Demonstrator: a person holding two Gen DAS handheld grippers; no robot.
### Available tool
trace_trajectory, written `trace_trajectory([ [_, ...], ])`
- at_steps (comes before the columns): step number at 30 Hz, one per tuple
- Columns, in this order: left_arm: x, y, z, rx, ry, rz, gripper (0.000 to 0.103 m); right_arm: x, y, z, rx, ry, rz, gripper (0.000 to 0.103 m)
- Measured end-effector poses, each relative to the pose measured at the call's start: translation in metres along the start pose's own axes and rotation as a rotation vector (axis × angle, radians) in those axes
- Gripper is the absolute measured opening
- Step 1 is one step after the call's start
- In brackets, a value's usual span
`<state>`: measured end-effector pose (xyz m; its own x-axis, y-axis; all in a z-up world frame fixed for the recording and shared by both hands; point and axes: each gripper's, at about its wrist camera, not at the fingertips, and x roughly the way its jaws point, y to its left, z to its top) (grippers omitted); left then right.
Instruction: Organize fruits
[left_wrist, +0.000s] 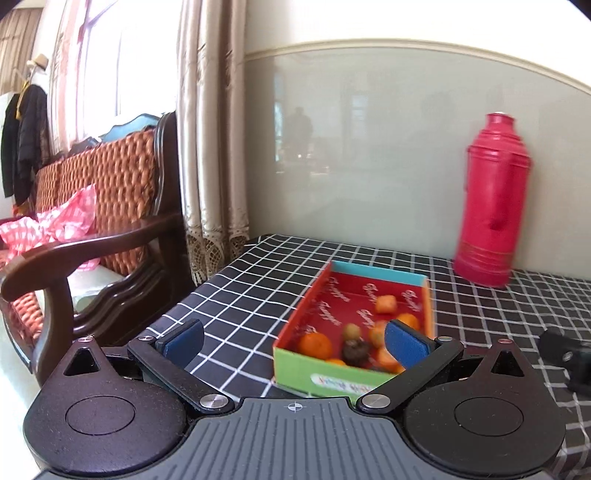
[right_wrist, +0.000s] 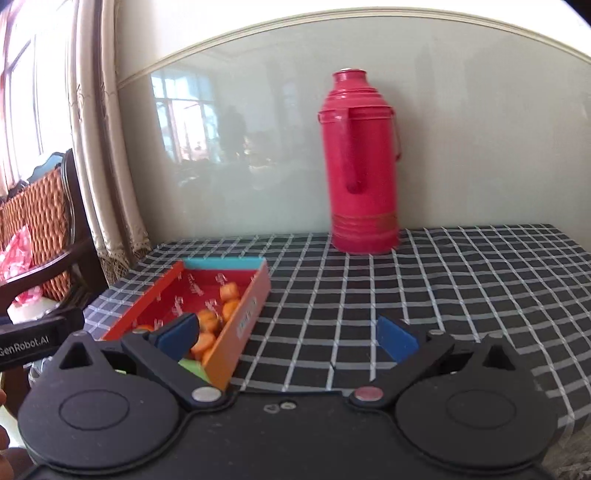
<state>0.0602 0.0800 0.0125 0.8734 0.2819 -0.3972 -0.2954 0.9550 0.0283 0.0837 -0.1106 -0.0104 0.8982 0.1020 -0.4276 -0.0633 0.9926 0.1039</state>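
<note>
Fruits (left_wrist: 314, 345), mostly round and orange with one dark piece, lie in a shallow rectangular cardboard box (left_wrist: 328, 382) with a red printed floor whose script is too blurred to read. It sits on a black grid-patterned tablecloth (right_wrist: 461, 280). "GenRobot.AI" marks the left gripper (left_wrist: 293, 339); it and the right gripper (right_wrist: 288, 338) hang spread wide, empty. A glossy red thermos (right_wrist: 360, 162) stands behind.

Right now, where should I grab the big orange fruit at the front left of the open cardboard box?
Take the round orange fruit across its middle, from straight above: the box's green front wall blocks a low approach, and a dark fruit sits close on its right.
</note>
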Motion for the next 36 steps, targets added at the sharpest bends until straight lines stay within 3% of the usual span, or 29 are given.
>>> trace_trajectory([
  [11,-0.065,0.008,-0.008,0.035,-0.015,-0.017,0.103,-0.045,0.013,-0.009,-0.010,-0.021,-0.035,0.097],
  [36,-0.056,0.008,-0.011,0.042,0.011,-0.018,0.103,-0.041,0.021,-0.010,-0.029,-0.029,-0.050,0.097],
])
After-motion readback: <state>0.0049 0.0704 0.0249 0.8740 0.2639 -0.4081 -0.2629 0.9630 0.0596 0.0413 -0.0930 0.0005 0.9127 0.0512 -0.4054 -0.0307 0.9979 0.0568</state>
